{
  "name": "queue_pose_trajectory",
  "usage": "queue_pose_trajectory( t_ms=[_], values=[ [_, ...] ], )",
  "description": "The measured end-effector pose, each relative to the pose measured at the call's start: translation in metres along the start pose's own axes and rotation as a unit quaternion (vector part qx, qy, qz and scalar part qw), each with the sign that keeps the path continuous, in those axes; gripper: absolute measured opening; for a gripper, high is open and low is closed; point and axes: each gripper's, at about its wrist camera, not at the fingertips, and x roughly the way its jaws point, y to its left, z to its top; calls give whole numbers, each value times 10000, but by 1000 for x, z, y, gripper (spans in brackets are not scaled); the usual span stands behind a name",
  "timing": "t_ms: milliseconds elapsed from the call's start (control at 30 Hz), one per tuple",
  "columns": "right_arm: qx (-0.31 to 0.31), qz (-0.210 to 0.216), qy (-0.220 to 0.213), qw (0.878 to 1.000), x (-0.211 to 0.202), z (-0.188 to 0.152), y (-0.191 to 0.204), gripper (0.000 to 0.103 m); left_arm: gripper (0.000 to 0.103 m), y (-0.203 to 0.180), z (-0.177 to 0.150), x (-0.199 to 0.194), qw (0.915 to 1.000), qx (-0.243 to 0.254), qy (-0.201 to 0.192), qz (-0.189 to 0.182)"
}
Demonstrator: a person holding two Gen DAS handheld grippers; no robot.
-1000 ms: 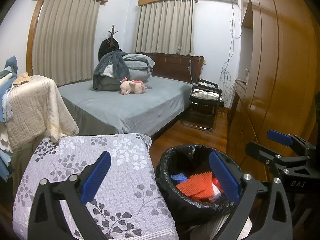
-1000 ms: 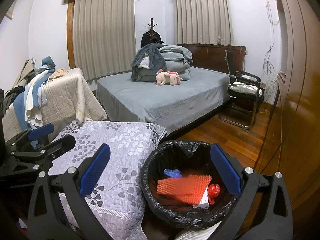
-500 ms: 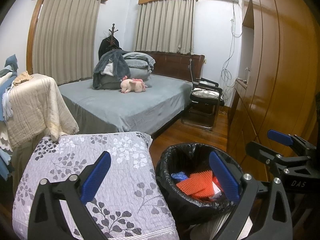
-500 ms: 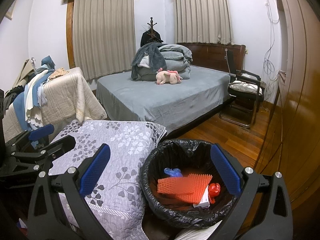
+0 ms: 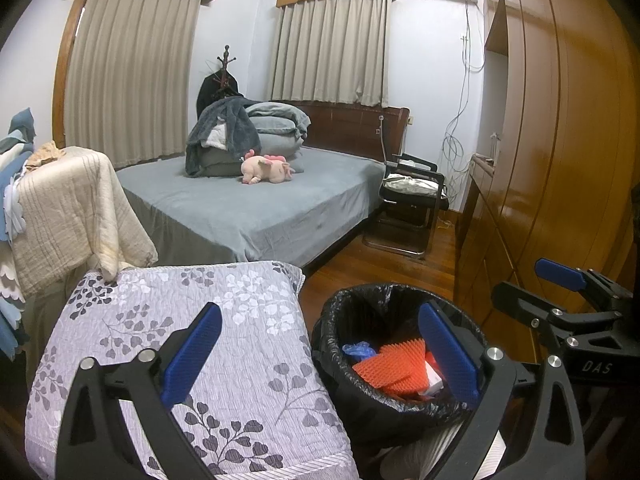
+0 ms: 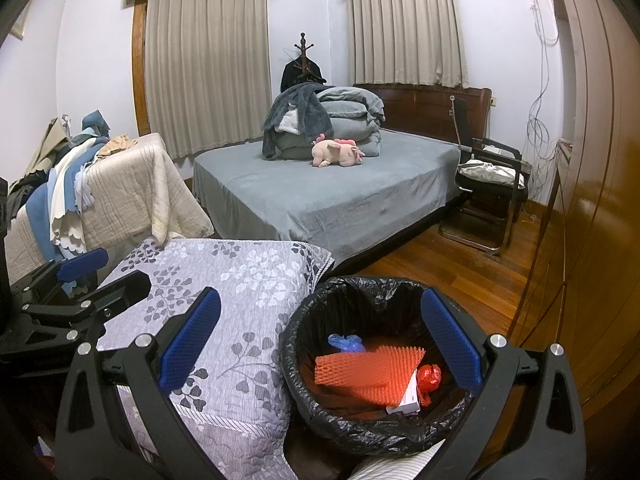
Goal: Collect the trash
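Peeking from under orange mesh (image 6: pixel 366 370), white box (image 6: pixel 406 402)

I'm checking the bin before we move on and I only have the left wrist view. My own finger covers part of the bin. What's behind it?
Observer: The right wrist view shows a crumpled red item in the bin, beside the orange mesh sheet.
Operator: Is the right gripper holding anything? I see it only side-on.
Observer: No. It is open, with nothing between its fingers.
Operator: Is there anything past the beige quilt that my edge cuts off?
Observer: Yes, a tan garment lies at the far end of that clothes pile.
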Motion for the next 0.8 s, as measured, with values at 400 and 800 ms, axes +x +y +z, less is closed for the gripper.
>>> queue_pose_trajectory(
  t_ms=[400, 800],
  values=[
    [0, -3, 14, 10000, 0, 1, 0, 98, 97, 5, 0, -5, 10000, -11, 18, 12],
    [-2, 7, 19, 10000, 0, 1, 0, 98, 97, 5, 1, -7, 10000, -21, 58, 13]
  ],
)
